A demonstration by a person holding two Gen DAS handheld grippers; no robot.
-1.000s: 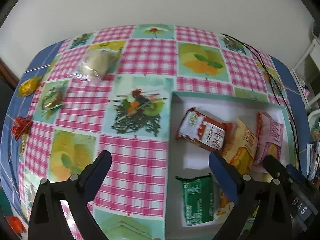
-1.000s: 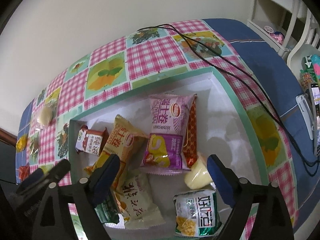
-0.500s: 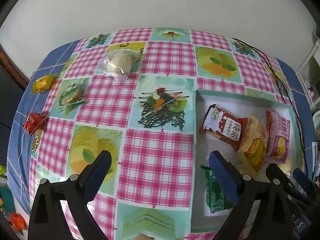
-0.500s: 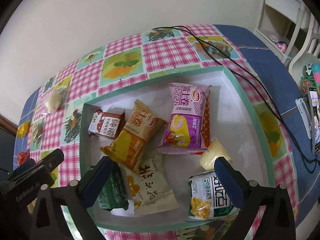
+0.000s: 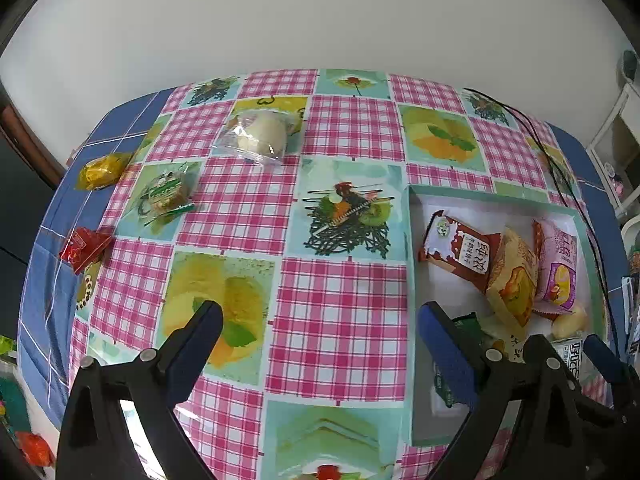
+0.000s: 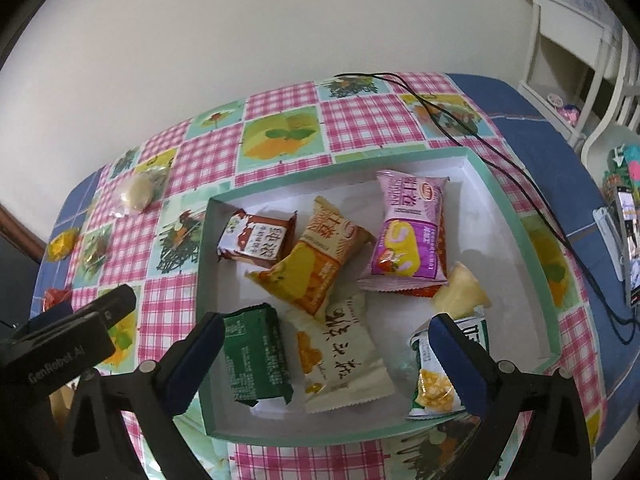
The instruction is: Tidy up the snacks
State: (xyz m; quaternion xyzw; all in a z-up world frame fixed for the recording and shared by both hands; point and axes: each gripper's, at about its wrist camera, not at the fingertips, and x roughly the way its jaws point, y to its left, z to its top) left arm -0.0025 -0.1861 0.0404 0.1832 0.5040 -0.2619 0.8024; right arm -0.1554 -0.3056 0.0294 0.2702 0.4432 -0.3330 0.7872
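Left hand-held gripper (image 5: 316, 328) hung wide open, empty; the loose bun (image 5: 262, 136) lay far ahead, slightly left, nearer it than the right hand-held gripper (image 6: 326, 334), also gaping.

My views are evenly bright and sharp; fisheye bends the tabletop (image 5: 340, 320) edges, corners black, shadows soft.

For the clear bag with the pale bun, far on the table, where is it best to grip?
Probably the flat, crinkled edge of the clear bag nearest the left gripper, coming from above. The bun bulges in the middle and looks soft, so pinching there could crush it.
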